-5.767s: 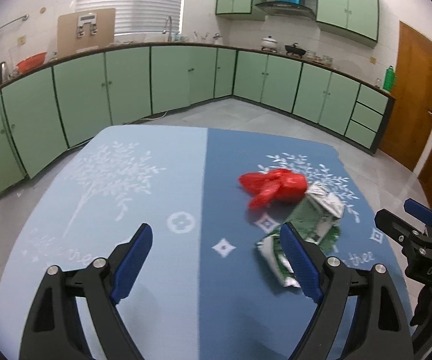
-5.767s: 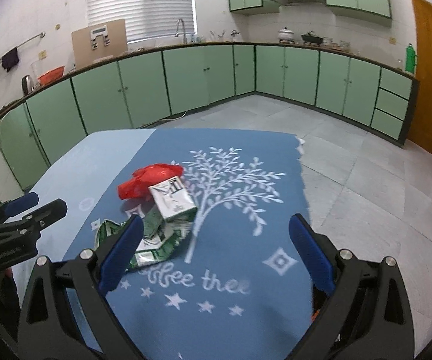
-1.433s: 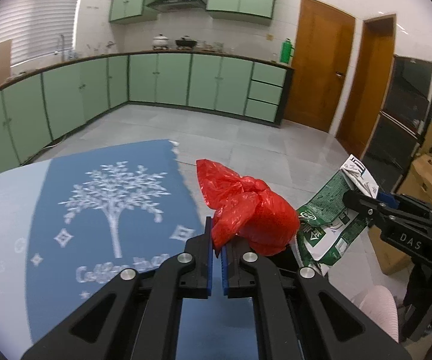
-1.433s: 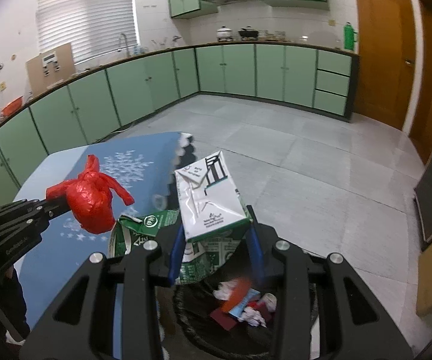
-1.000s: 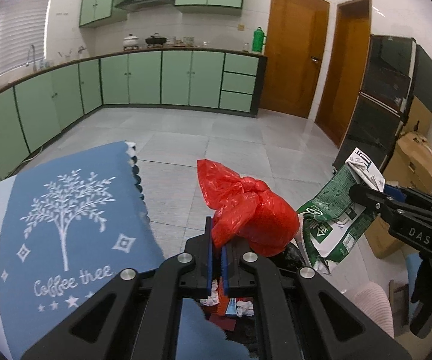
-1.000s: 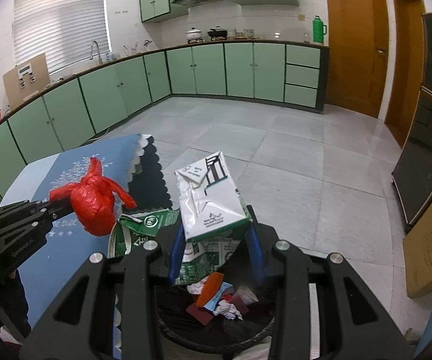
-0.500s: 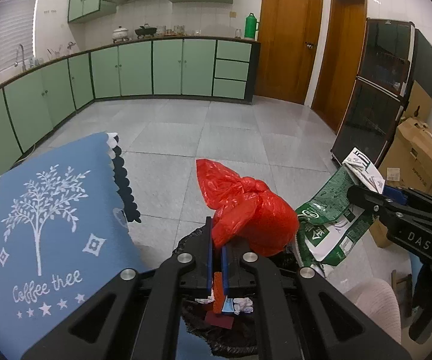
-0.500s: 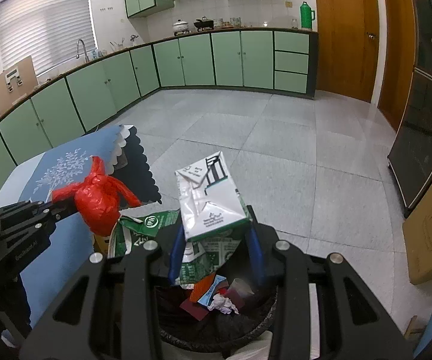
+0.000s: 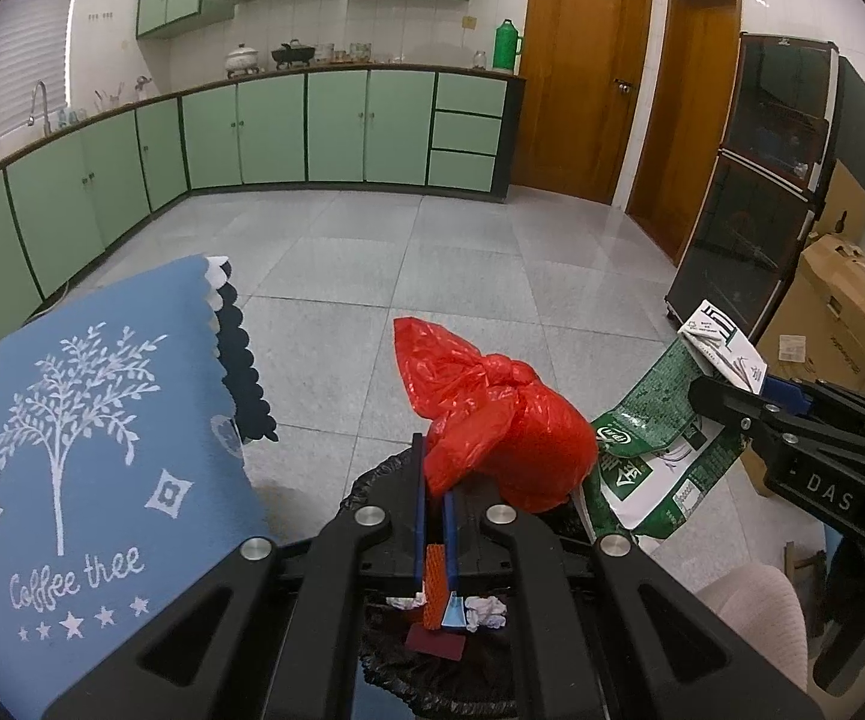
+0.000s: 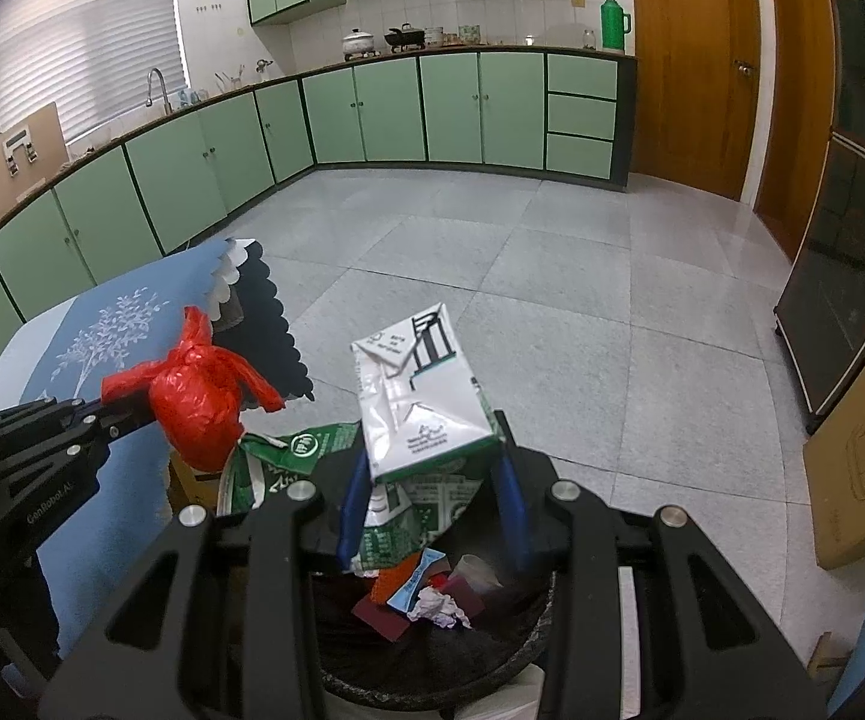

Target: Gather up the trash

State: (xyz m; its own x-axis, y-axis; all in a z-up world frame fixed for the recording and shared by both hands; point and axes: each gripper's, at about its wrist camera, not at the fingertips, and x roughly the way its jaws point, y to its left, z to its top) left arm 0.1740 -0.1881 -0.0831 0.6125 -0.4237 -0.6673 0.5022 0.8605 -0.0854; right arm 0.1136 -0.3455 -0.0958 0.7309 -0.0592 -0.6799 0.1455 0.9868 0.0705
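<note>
A knotted red plastic bag (image 9: pixel 492 420) is pinched in the nearly closed left gripper (image 9: pixel 433 480), and a crushed white-and-green milk carton (image 10: pixel 420 414) is clamped in the right gripper (image 10: pixel 432 480); both are held over the black-lined trash bin (image 10: pixel 546 618), evidently so they can be dropped straight in

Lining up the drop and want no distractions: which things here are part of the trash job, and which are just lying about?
Job:
- red bag, pinched in the left tool
- white carton and green wrapper, clamped in the right tool
- black bin below, already holding scraps

Lying about:
- blue tablecloth
- cardboard box
- green thermos
</note>
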